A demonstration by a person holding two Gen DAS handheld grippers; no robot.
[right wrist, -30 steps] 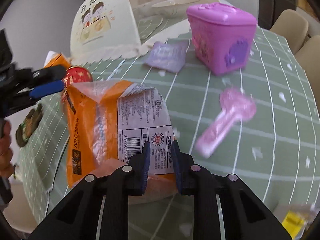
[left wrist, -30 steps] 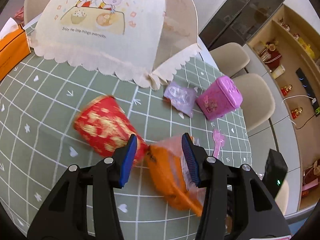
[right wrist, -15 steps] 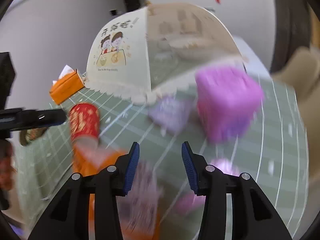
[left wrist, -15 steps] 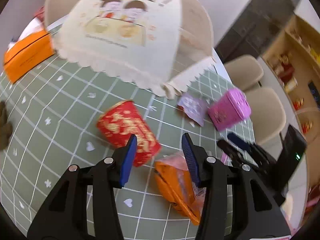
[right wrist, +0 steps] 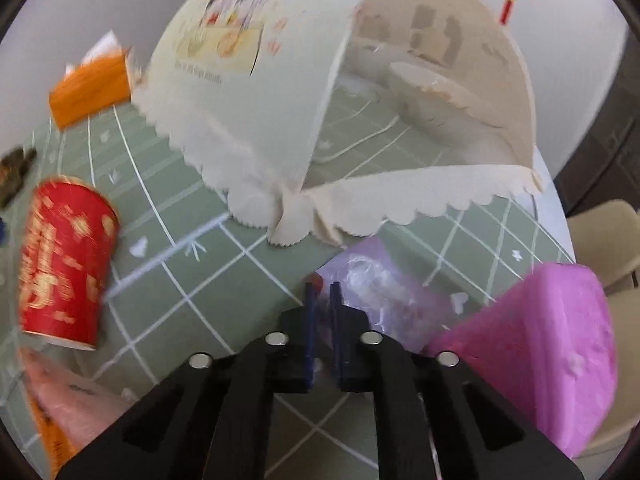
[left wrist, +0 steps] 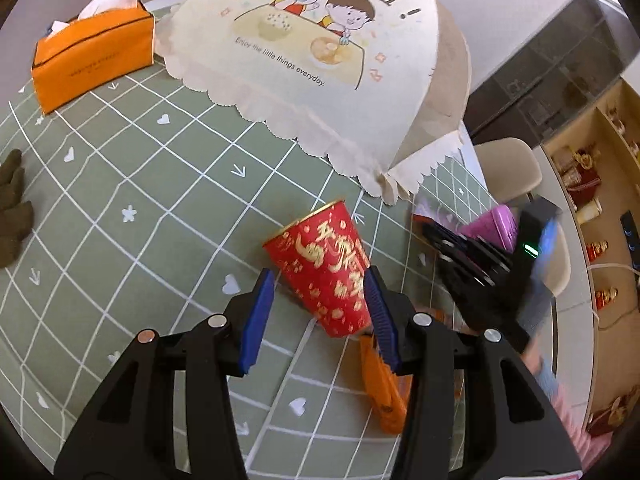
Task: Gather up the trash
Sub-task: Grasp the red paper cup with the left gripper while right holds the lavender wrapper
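A red paper cup [left wrist: 324, 268] with gold print lies on its side on the green grid tablecloth [left wrist: 140, 208]. My left gripper [left wrist: 318, 304] is open, its blue pads on either side of the cup's base. An orange snack wrapper [left wrist: 382, 392] lies flat just right of it. My right gripper [right wrist: 322, 308] is nearly shut at the edge of a clear purple wrapper [right wrist: 384, 284]; whether it holds the wrapper is unclear. The cup [right wrist: 64, 260] and orange wrapper [right wrist: 48, 408] show at left in the right wrist view.
A cream folding food cover [left wrist: 320, 60] stands at the back. An orange tissue box [left wrist: 92, 60] is at back left. A pink-purple bin [right wrist: 536, 356] stands right of the purple wrapper. A brown object [left wrist: 12, 212] lies at the left edge. Beige chairs [left wrist: 508, 168] stand beyond the table.
My right gripper let go of the orange wrapper, which now lies on the table, moved to the purple wrapper and closed. My left gripper moved over the red cup.
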